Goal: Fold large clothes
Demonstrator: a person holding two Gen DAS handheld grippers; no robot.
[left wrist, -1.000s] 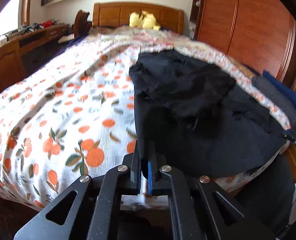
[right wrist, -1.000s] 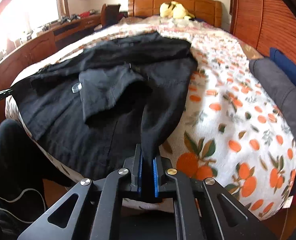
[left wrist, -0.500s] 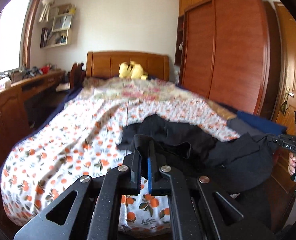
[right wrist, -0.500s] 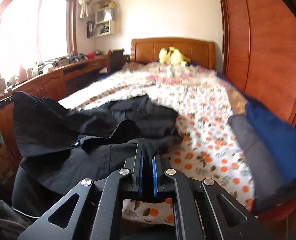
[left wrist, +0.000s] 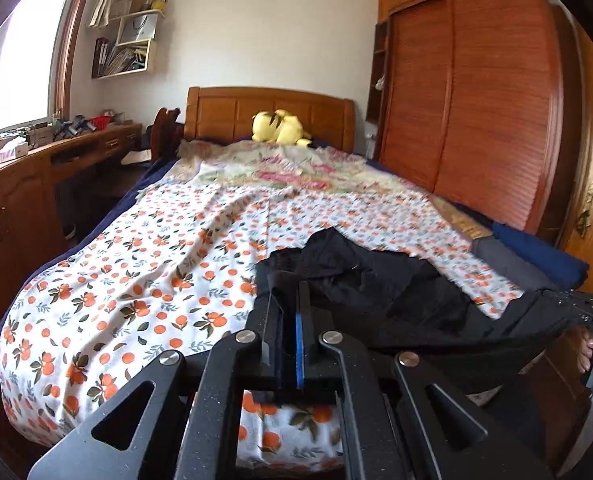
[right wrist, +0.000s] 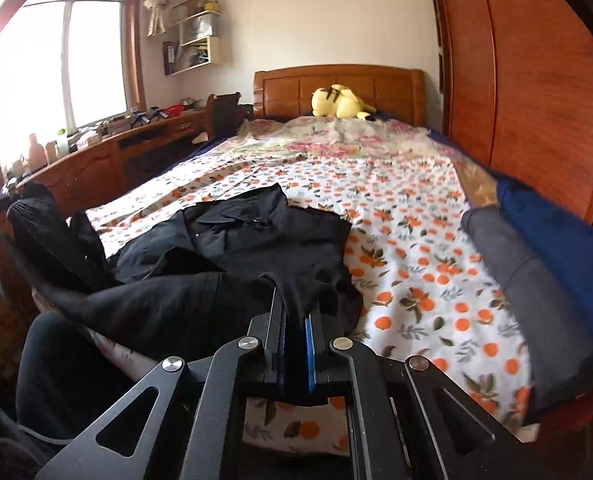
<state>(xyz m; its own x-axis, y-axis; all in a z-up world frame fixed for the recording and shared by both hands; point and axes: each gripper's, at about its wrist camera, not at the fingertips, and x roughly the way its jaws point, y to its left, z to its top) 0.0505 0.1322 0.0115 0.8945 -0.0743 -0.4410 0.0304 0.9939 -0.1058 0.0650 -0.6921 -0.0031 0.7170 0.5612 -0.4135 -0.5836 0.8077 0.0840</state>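
The near hem of the black garment [right wrist: 256, 240], pinched in the closed jaws of both left gripper [left wrist: 286, 322] and right gripper [right wrist: 294, 312], has been lifted off the bed [left wrist: 136, 280], its remainder lying ahead, ready for folding forward.

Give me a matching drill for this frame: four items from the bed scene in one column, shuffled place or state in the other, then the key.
Items:
1. black garment
2. yellow plush toy
3. blue folded cloth
4. left gripper

Places or states:
A. against the headboard
B. on the bed's edge by the wardrobe
C. shut on black fabric
D. spread on the orange-print sheet, near edge lifted

Pairs: 1-D, 2-A, 3-B, 4-C
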